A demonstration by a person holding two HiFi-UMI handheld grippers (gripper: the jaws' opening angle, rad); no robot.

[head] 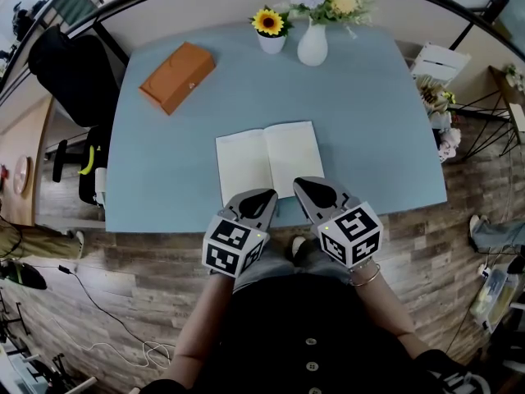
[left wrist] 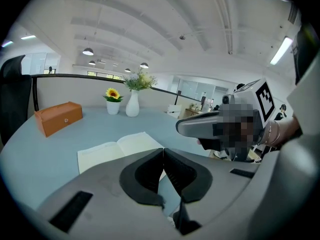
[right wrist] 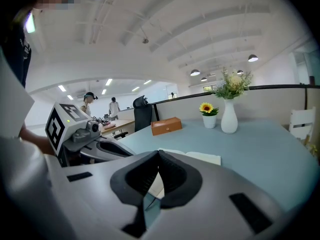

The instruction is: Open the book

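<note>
The book (head: 269, 162) lies open and flat on the blue table (head: 164, 171), its two cream pages facing up near the front edge. It also shows in the left gripper view as the book (left wrist: 117, 148) and in the right gripper view as the book (right wrist: 197, 157). My left gripper (head: 267, 196) hovers just in front of the left page, its jaws shut with nothing between them. Beside it, my right gripper (head: 302, 185) sits at the right page's near edge, also shut and empty. Whether either tip touches the book I cannot tell.
An orange box (head: 177, 75) lies at the table's back left. A potted sunflower (head: 270, 28) and a white vase of flowers (head: 313, 39) stand at the back middle. A black office chair (head: 72, 72) stands left of the table, and a white chair (head: 440, 62) at the right.
</note>
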